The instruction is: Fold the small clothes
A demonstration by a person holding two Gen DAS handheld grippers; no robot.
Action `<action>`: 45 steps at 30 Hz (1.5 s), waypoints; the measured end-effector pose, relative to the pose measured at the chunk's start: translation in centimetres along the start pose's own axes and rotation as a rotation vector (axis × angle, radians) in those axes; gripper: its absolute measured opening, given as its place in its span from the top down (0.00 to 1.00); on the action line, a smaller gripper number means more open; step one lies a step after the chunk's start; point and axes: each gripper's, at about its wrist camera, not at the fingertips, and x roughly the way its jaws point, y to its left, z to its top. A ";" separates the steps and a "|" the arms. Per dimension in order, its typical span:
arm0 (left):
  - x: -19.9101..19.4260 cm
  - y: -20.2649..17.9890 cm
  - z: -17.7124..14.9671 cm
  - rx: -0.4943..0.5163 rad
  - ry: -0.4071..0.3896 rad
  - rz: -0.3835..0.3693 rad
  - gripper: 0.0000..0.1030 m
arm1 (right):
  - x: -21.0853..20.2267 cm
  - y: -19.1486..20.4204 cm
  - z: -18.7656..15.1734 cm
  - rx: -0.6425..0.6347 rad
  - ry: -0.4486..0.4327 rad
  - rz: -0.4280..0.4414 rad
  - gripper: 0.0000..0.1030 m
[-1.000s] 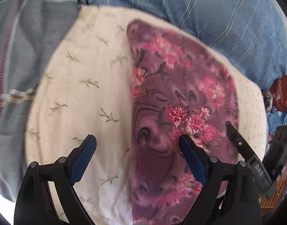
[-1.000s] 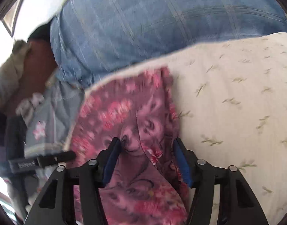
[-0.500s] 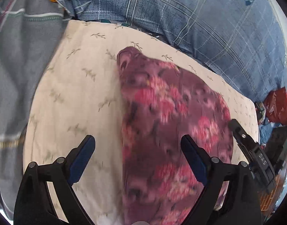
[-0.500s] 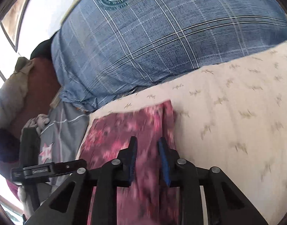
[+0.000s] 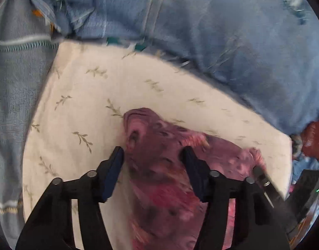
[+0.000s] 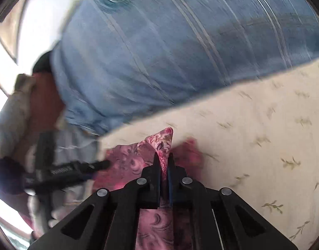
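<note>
A purple garment with pink flowers (image 5: 159, 137) lies on a cream sheet with leaf sprigs (image 5: 86, 108). My left gripper (image 5: 153, 162) points down over the garment's far left corner. Its jaws are closing, with cloth filling the gap between the blue pads (image 5: 114, 164); no pinch shows. My right gripper (image 6: 164, 162) is shut on the garment's other far corner (image 6: 164, 139), which sticks up in a peak above the pads. The rest of the garment (image 6: 126, 156) spreads to the left and under the gripper. A finger of the left gripper (image 6: 92, 166) shows at the left of the right wrist view.
A blue checked pillow (image 5: 201, 31) (image 6: 180, 52) lies along the far edge of the cream sheet (image 6: 263, 125). A grey-blue striped blanket (image 5: 13, 93) borders the sheet's left side. Red fabric (image 5: 313, 141) and other clothes pile up past the sheet's right end.
Both grippers have slid up the garment to its far corners. The right jaws closed on the cloth and pulled up a peak. The left jaws have narrowed around the other corner.
</note>
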 end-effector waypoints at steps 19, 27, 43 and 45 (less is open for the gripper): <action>-4.6 -0.8 -9.2 0.130 0.013 -0.065 0.41 | -5.4 3.1 -5.5 -0.169 0.075 0.018 0.86; -5.7 -1.7 -16.4 0.252 0.015 -0.057 0.33 | -7.8 3.3 -9.8 -0.253 0.192 -0.034 0.73; -8.3 1.3 -21.5 0.227 -0.018 0.009 0.25 | -9.7 -0.6 -10.5 -0.020 0.068 -0.053 0.44; -9.0 1.5 -21.4 0.245 -0.054 0.037 0.25 | -10.0 -1.2 -10.5 0.012 0.053 -0.063 0.44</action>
